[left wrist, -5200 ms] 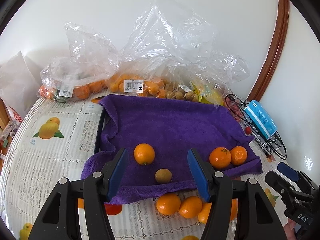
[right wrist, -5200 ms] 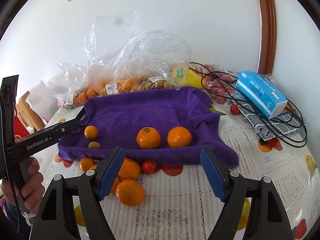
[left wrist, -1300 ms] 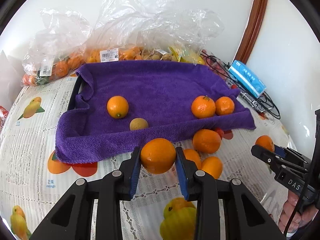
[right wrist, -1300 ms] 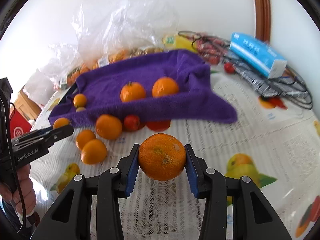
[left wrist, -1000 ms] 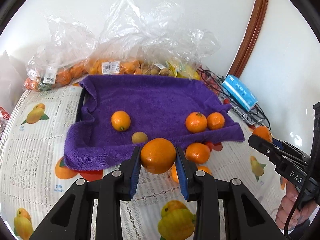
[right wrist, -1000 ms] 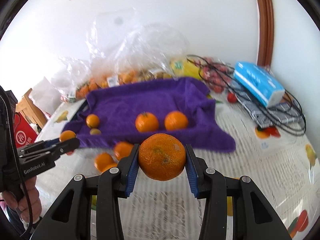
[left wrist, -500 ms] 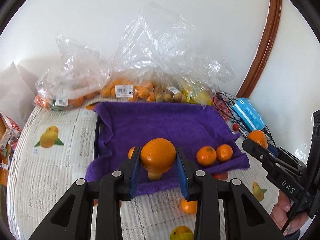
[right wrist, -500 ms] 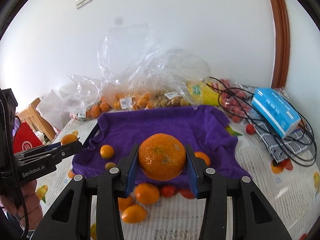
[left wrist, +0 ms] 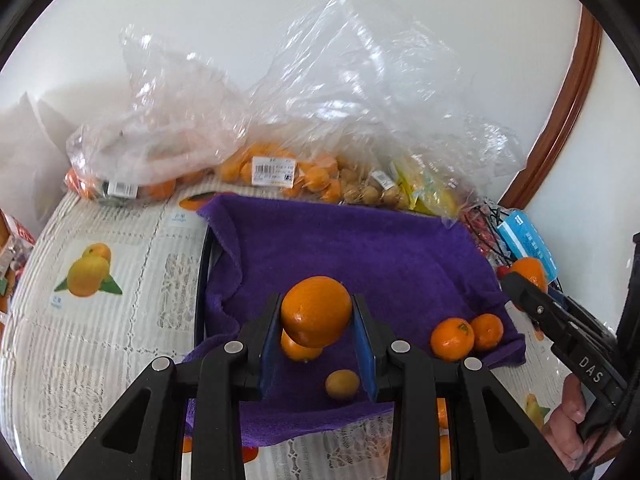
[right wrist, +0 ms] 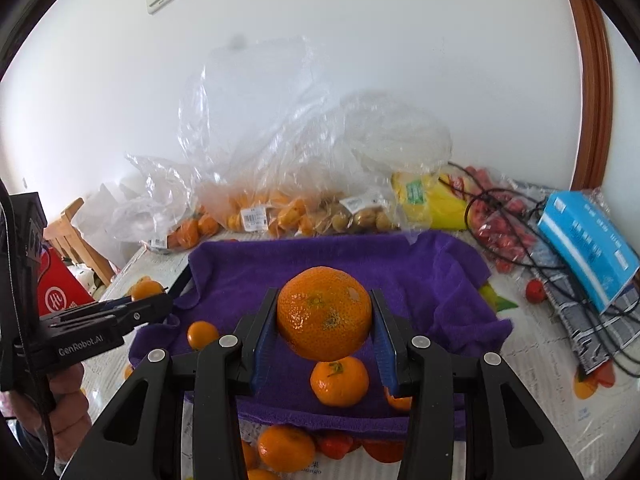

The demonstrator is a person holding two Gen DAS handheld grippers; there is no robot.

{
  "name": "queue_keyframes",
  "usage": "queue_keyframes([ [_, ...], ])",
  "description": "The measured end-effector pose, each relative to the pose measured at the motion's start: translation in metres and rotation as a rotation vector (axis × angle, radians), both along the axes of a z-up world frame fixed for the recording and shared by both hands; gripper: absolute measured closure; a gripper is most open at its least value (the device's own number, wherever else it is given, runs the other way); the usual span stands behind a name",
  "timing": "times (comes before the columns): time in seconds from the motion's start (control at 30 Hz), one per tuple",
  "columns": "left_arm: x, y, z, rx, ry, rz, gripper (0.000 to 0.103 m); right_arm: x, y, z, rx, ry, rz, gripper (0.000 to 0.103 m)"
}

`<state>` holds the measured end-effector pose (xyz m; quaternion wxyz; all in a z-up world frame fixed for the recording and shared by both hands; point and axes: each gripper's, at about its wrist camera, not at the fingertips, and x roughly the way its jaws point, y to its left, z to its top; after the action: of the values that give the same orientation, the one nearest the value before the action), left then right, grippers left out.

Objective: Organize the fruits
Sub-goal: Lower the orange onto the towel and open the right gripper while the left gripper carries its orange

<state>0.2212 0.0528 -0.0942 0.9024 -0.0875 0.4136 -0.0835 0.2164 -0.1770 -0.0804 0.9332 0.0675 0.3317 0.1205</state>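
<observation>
My left gripper (left wrist: 317,322) is shut on a smooth orange (left wrist: 316,311), held above the near edge of the purple towel (left wrist: 360,256). On the towel lie another orange (left wrist: 298,350) just below the held one, a small kiwi (left wrist: 342,385), and two mandarins (left wrist: 452,339) at the right. My right gripper (right wrist: 323,320) is shut on a large dimpled mandarin (right wrist: 323,313) over the same towel (right wrist: 320,260), with a mandarin (right wrist: 339,378) right under it. The left gripper (right wrist: 148,300) shows at the left in the right wrist view.
Clear plastic bags (left wrist: 320,120) of fruit line the wall behind the towel. A blue tissue pack (right wrist: 588,240), black cables (right wrist: 520,216) and small red fruits lie at the right. Loose oranges (right wrist: 286,448) rest on the tablecloth in front of the towel.
Both grippers have moved forward with their fruit, from in front of the towel's near edge to above the towel. The fruit on the towel has not moved.
</observation>
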Motion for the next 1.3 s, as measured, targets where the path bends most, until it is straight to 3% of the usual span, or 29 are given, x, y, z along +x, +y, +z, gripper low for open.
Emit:
queue_keyframes([
  [0.1, 0.002, 0.005, -0.011, 0.006, 0.012, 0.019, 0.071, 0.004, 0.001, -0.015, -0.020, 0.034, 0.001, 0.060],
  [0.3, 0.004, 0.004, -0.022, 0.010, 0.021, 0.022, 0.071, -0.001, 0.000, -0.017, -0.016, 0.007, -0.007, 0.060],
  [0.5, 0.001, 0.000, -0.023, 0.010, 0.008, 0.014, 0.071, -0.003, -0.004, -0.015, -0.030, -0.026, -0.024, 0.060],
  [0.83, 0.001, 0.000, -0.024, -0.001, 0.005, 0.016, 0.071, 0.005, -0.007, -0.027, -0.008, 0.013, -0.031, 0.060],
  [1.3, 0.001, -0.002, -0.028, -0.014, 0.013, 0.012, 0.071, 0.008, 0.009, -0.044, -0.065, 0.045, 0.004, 0.060],
])
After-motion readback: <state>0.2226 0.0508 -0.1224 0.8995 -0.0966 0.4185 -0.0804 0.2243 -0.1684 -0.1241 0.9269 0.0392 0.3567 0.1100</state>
